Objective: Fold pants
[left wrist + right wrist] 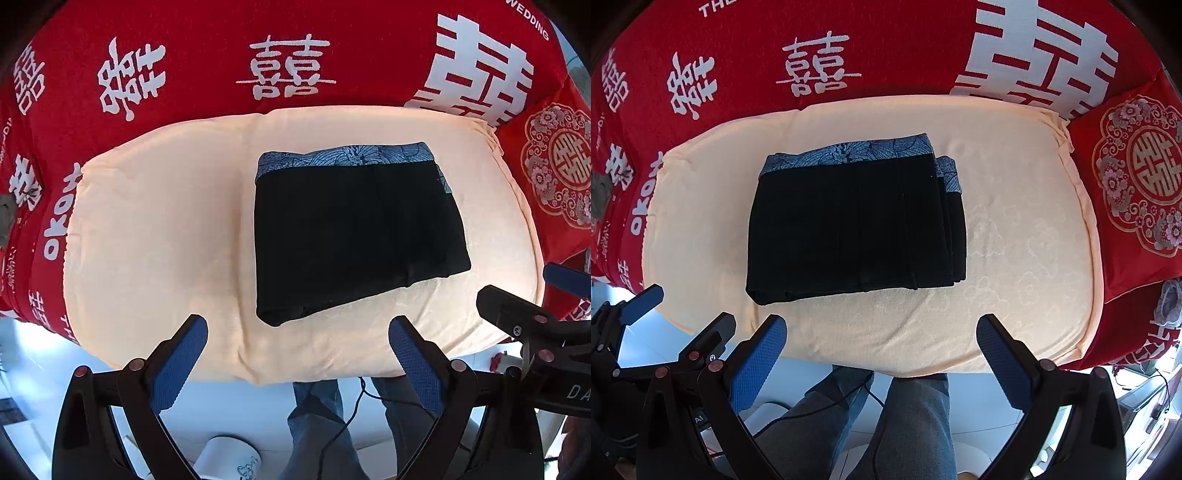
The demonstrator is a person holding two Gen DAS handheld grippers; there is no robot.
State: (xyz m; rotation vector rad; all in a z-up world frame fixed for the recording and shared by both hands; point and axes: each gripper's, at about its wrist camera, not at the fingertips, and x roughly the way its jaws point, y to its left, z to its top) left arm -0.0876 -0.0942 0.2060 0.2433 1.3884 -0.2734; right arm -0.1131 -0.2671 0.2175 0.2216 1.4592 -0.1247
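Black pants (354, 229) with a blue patterned waistband lie folded into a compact rectangle on a cream cushion (159, 229). They also show in the right wrist view (849, 229) on the same cushion (1015, 240). My left gripper (297, 332) is open and empty, held back above the cushion's near edge. My right gripper (881, 332) is open and empty, also back from the pants. The right gripper shows at the right edge of the left wrist view (524, 295). The left gripper shows at the left of the right wrist view (683, 306).
A red cover with white characters (184, 74) lies under and behind the cushion. A red embroidered pillow (1137, 177) sits to the right. The person's legs in jeans (905, 424), a cable and a white floor are below the near edge.
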